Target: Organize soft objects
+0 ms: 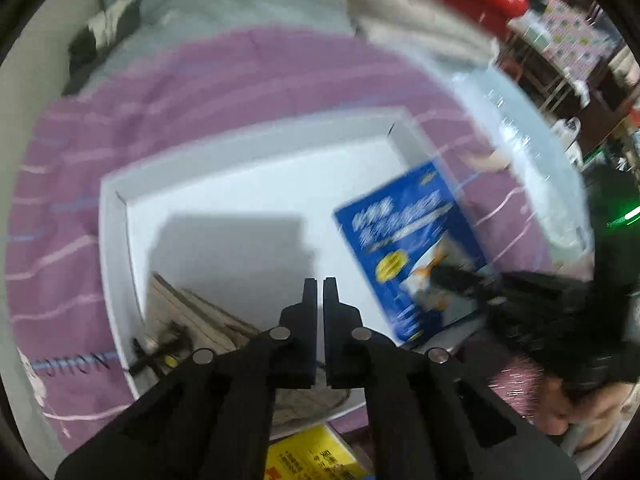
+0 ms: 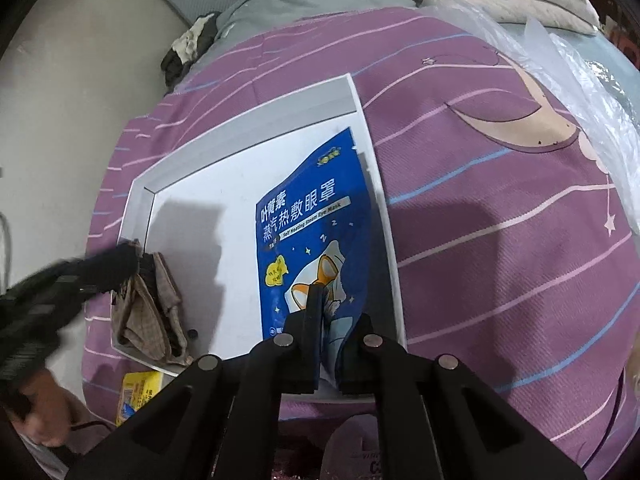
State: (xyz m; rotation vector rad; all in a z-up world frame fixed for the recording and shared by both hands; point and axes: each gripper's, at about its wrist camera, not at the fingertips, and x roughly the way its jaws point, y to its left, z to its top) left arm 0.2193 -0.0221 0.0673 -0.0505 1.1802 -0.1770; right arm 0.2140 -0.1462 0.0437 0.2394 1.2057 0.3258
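left gripper [image 1: 319,286]: jaws clenched, nothing between, above the white tray [image 1: 256,152]
right gripper [image 2: 320,296]: jaws grasping the blue eye-mask packet [image 2: 308,216]
beige cloth [image 2: 148,312]: in the tray's corner

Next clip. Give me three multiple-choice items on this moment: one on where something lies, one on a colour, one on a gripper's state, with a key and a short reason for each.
1. Where does the folded beige cloth lie in the white tray?
A. At the left side, near the front corner
B. On top of the blue packet
C. Outside the tray, on the bedspread

2. What is the main colour of the eye-mask packet?
A. Red
B. Blue
C. Green

3. How does the right gripper stand?
A. Wide open above the tray
B. Shut on the beige cloth
C. Shut on the eye-mask packet

Key:
1 A: in the right wrist view the cloth sits against the tray's left wall.
2 B: the packet's face is blue with white print.
3 C: its fingers pinch the packet's near edge in the right wrist view.
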